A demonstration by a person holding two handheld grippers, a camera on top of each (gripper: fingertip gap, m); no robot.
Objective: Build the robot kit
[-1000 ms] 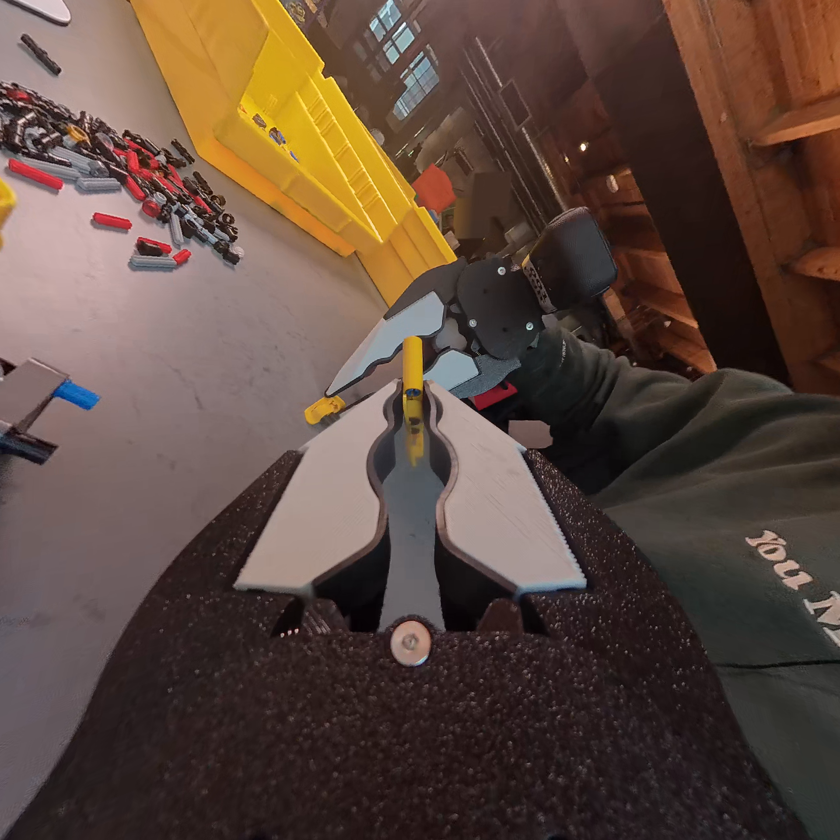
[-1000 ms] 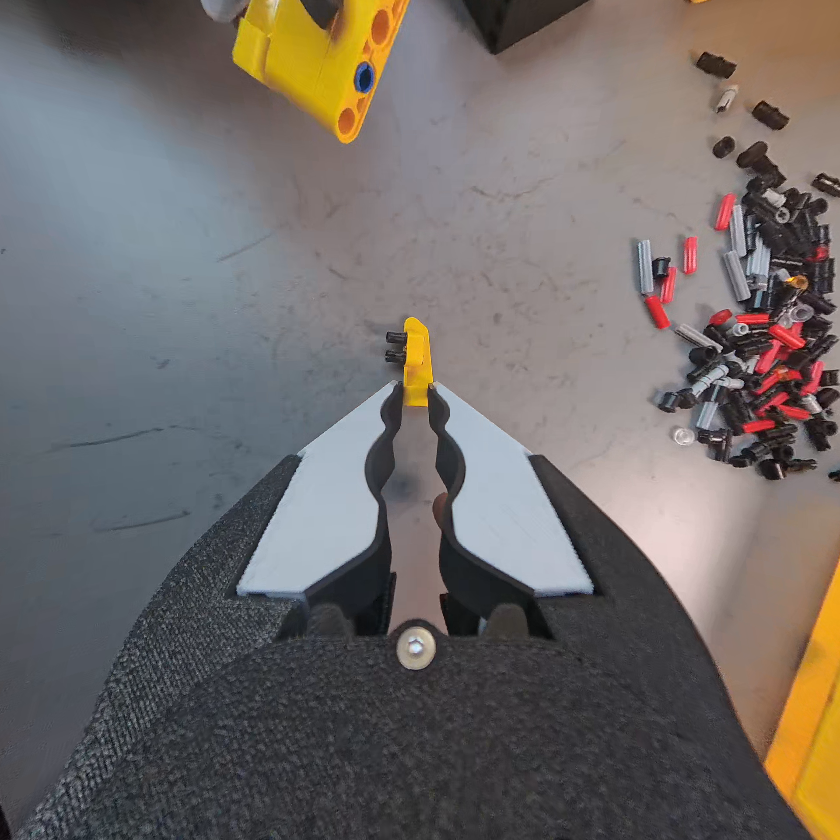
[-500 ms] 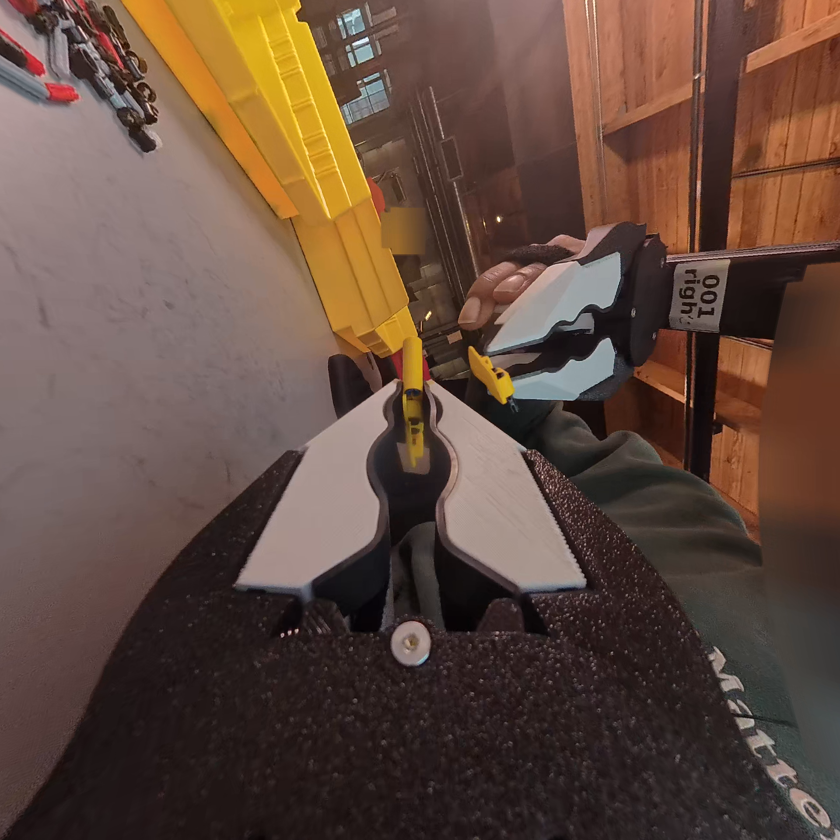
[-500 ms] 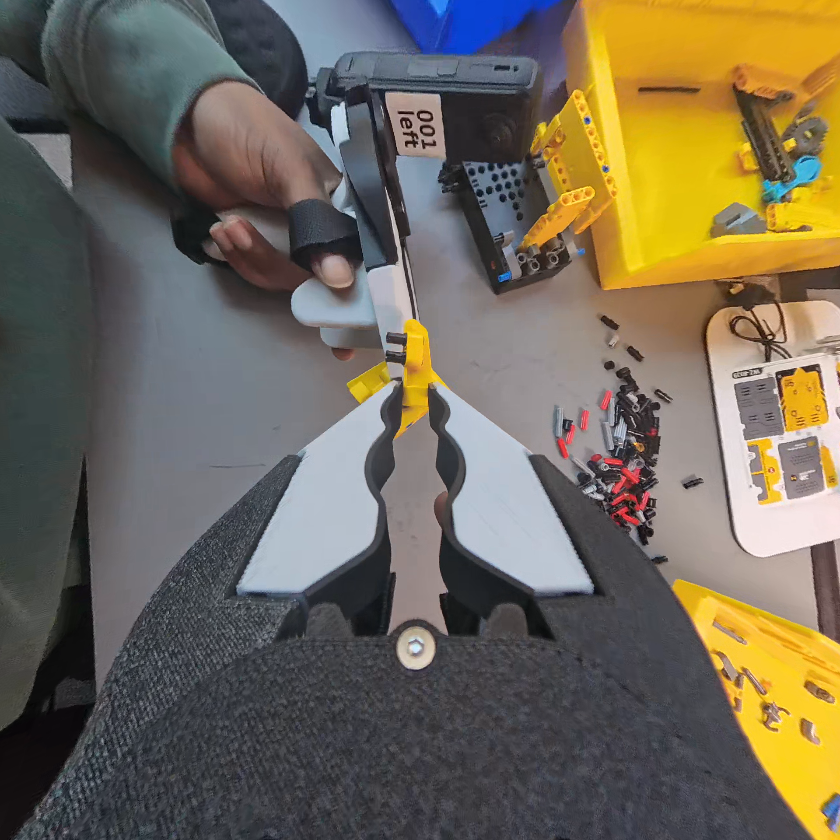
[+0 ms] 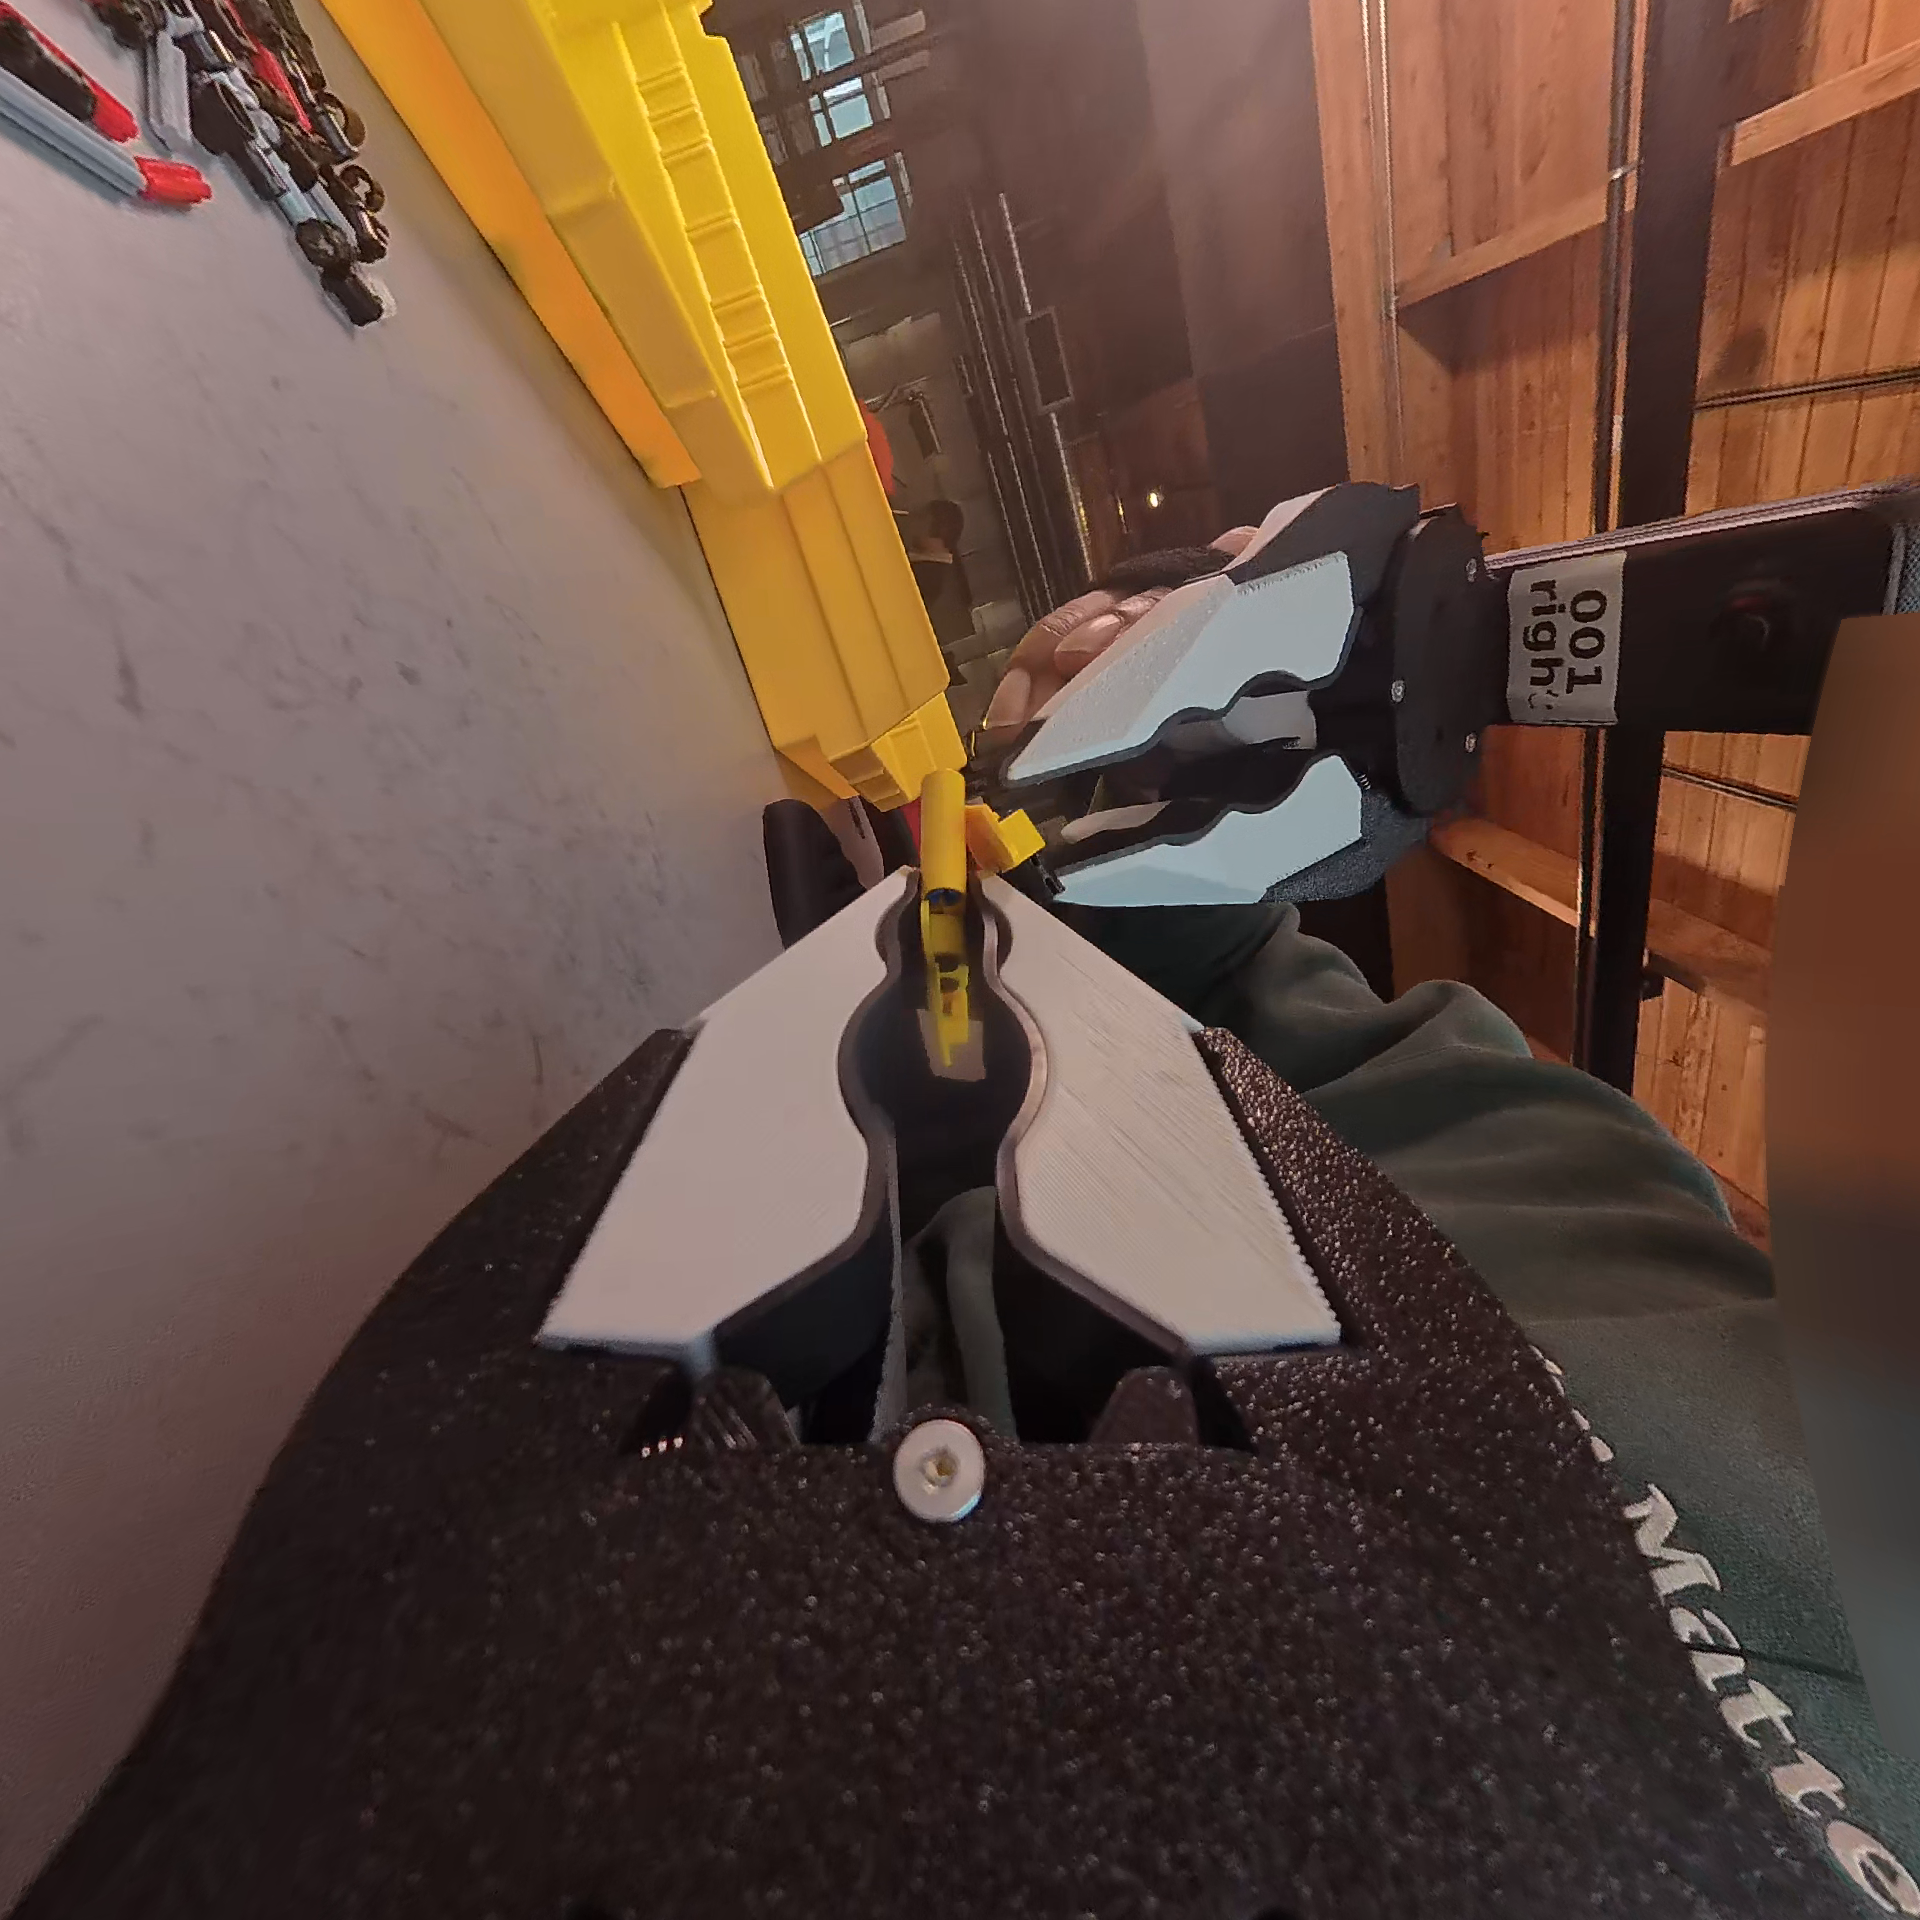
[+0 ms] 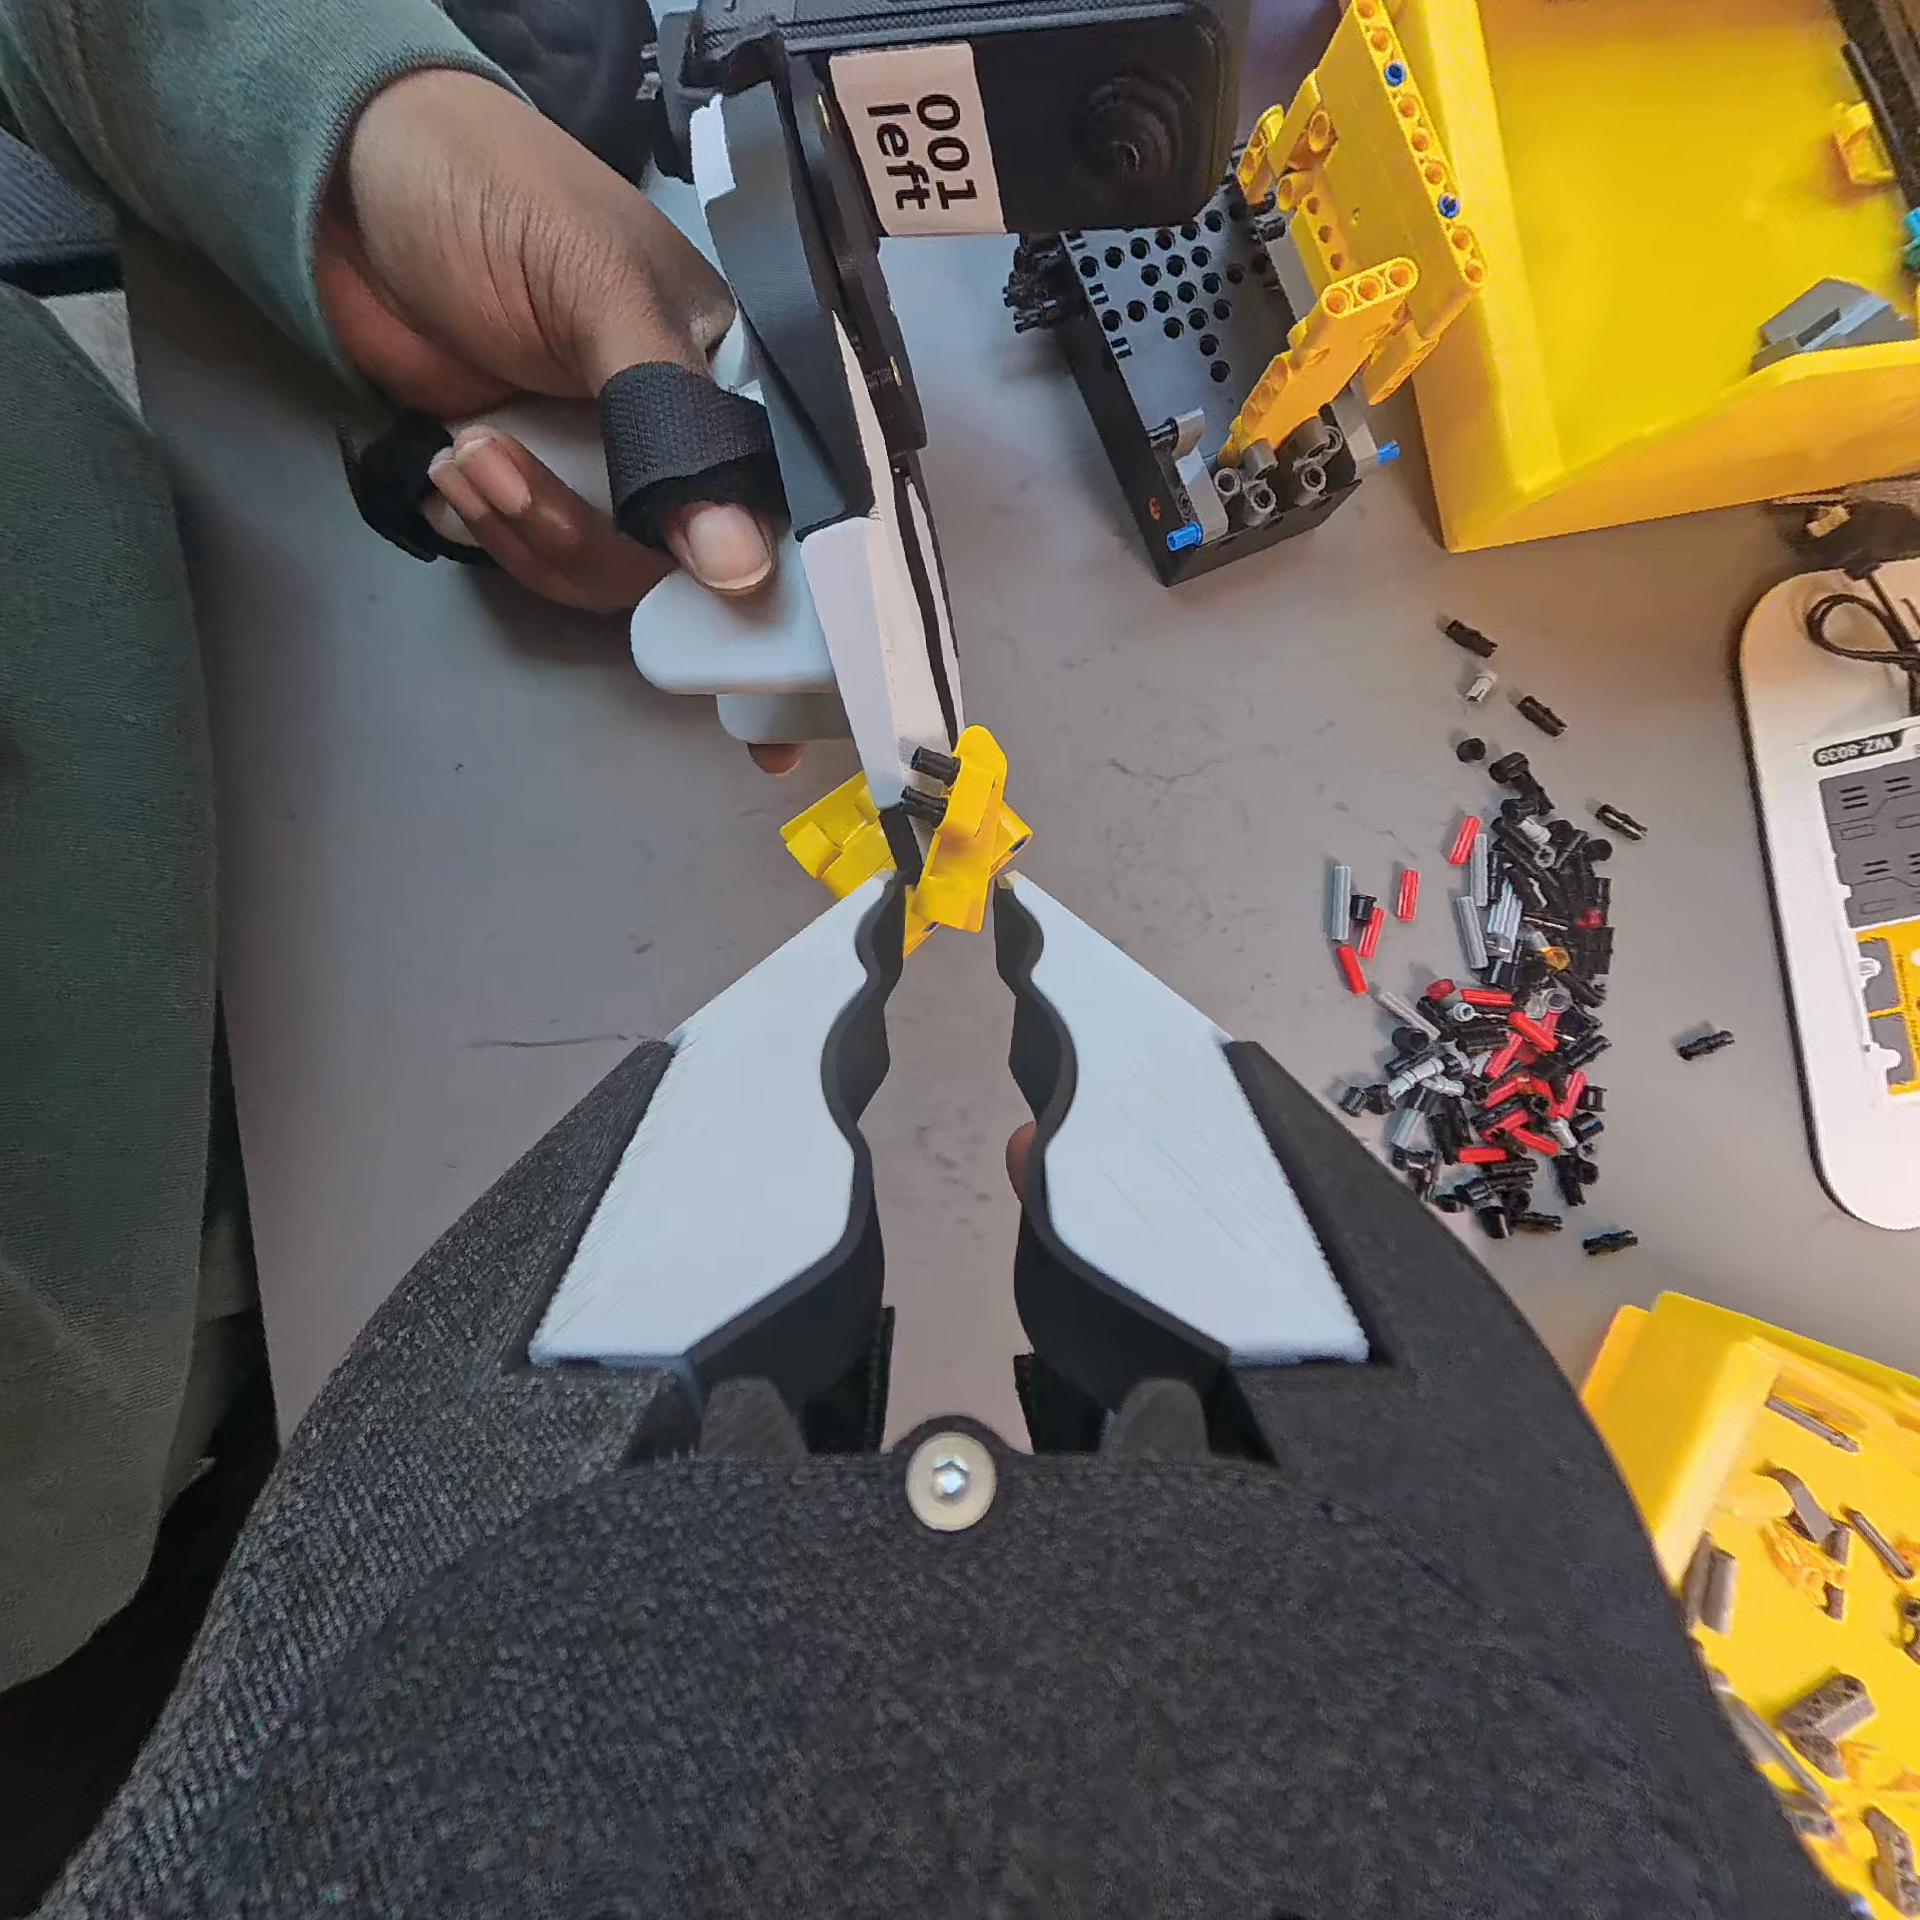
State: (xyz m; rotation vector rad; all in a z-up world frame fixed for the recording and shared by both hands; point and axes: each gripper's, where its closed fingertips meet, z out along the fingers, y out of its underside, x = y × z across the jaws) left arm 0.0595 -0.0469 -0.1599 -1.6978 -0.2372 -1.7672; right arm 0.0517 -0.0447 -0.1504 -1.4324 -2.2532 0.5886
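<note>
My left gripper (image 5: 943,883) is shut on a thin yellow beam (image 5: 943,831), seen edge-on between its tips. My right gripper (image 6: 945,883) is shut on a small yellow connector (image 6: 966,821) with two black pins (image 6: 930,781) sticking out to the left. Both are held in the air above the grey table (image 6: 520,831). The two yellow pieces touch at the tips. In the right wrist view the left gripper (image 6: 902,805) comes down from above with its yellow beam (image 6: 836,836). In the left wrist view the right gripper (image 5: 1039,831) comes in from the right with its connector (image 5: 1006,831).
A pile of black, red and grey pins (image 6: 1496,1039) lies on the table to the right. A black and yellow partly built model (image 6: 1247,343) stands beside a yellow bin (image 6: 1662,468). A white card (image 6: 1839,883) and a second yellow bin (image 6: 1766,1558) are at the right edge. The grippers are tip to tip, or close to it.
Both grippers rose off the table and turned toward each other. The right gripper's connector has closed in on the left gripper's beam until the two pieces touch.
</note>
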